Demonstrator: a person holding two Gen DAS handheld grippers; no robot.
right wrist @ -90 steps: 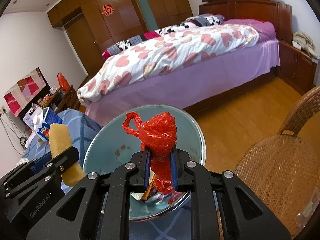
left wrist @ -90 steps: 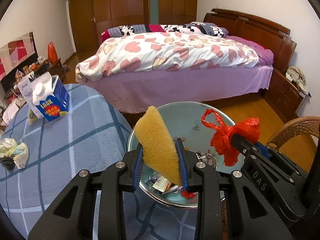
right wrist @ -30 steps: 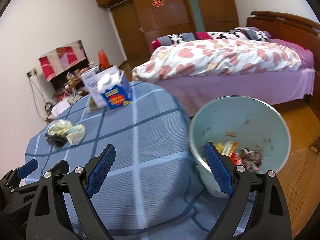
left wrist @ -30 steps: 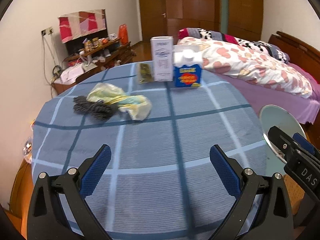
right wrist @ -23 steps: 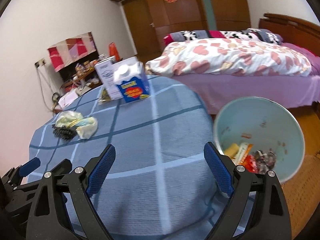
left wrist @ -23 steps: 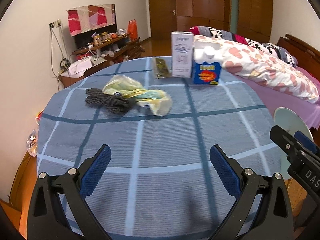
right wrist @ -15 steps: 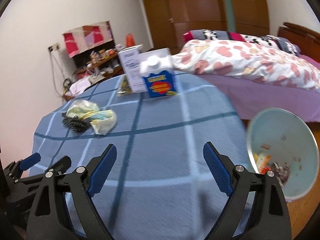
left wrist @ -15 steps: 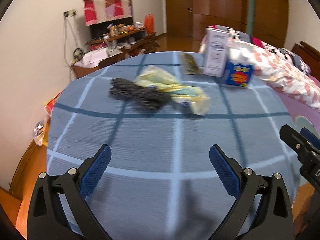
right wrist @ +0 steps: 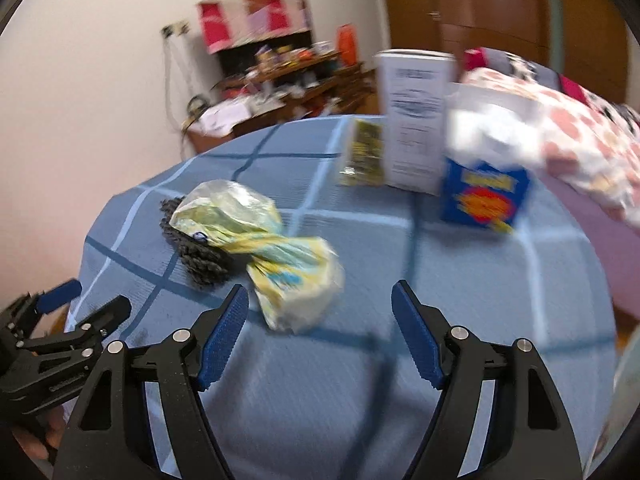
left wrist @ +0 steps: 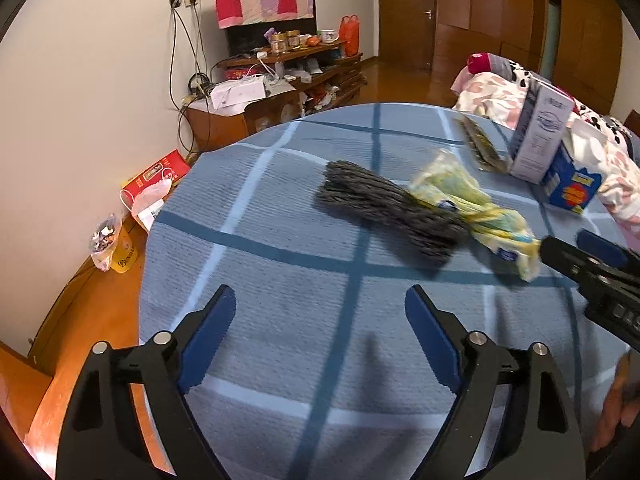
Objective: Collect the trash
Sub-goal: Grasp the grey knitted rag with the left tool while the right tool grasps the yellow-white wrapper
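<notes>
A round desk [left wrist: 280,264] covered in a blue checked cloth fills both views. At the far left, beyond the desk edge, a low wooden shelf unit [left wrist: 280,80] stands against the white wall, cluttered with jars and cables, and bags [left wrist: 152,196] lie on the wooden floor below.

The left claw [left wrist: 320,336] hovers over the near left part of the desk with its blue-padded jaws spread wide, holding nothing and touching nothing. Ahead of it lies a dark grey knitted bundle [left wrist: 384,208], and touching the bundle's right end is a crumpled yellow-and-white plastic bag [left wrist: 472,204], both resting on the cloth.

In the right wrist view, which is blurred, the right claw [right wrist: 320,332] also stands wide apart and empty, just short of the plastic bag [right wrist: 280,264], whose near end sits between the lines of the two jaws without touching either. The grey bundle [right wrist: 196,256] pokes out from behind the bag on its left.

Further right, at the back of the desk, a small flat packet [right wrist: 362,152] lies beside a tall white carton [right wrist: 416,120], with a blue box [right wrist: 484,196] standing just to the right of it. A bed with a heart-patterned quilt [right wrist: 580,132] lies beyond the desk on the right.
</notes>
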